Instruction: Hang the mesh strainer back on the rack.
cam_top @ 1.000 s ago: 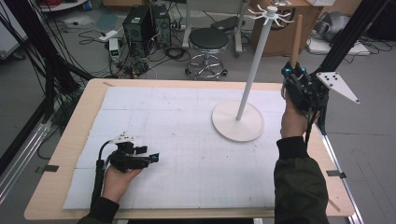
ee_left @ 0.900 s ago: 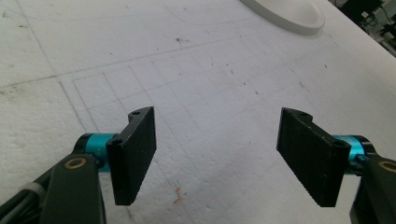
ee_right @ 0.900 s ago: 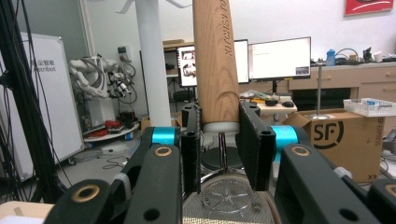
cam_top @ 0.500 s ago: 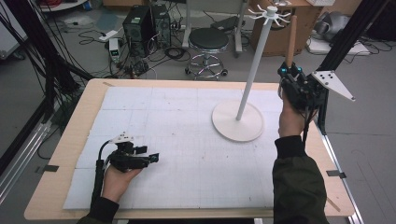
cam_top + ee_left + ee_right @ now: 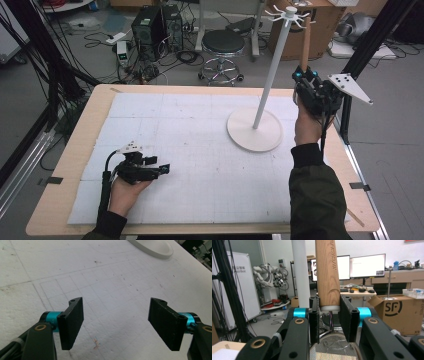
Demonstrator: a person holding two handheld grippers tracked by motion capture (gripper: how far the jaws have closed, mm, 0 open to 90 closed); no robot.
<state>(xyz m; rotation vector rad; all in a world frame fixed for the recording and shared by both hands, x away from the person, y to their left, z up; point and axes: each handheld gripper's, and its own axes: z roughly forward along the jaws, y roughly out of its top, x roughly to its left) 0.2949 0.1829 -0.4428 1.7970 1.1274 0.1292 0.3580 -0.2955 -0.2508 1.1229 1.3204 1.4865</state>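
The right gripper (image 5: 303,76) is raised at the far right edge of the counter (image 5: 70,165), just beside the white rack stand (image 5: 270,75), and its jaws are clamped on the lower end of a wooden handle (image 5: 327,272). In the right gripper view the handle stands upright between the two black pads, with a pale ferrule at its bottom and a round wire-mesh strainer (image 5: 333,350) hanging below the jaws. Dark lettering runs lengthwise along the wood; it is cut off at the top edge and too partial to read with certainty. In the high view the handle (image 5: 305,45) rises from the gripper towards the hooked crown of the rack.

Behind it, a brown cardboard box (image 5: 397,312) carries a large black "SF" logo and a small "X9" near its lower corner. A white panel (image 5: 243,290) at the left bears Chinese characters above a word ending in "stribot".

The left gripper (image 5: 165,169) rests low on the white foam mat (image 5: 200,190) near the counter's near left corner, well apart from the rack. In the left gripper view its jaws stand wide apart with only the gridded mat between them, and the rack's round base (image 5: 152,247) lies farther off.
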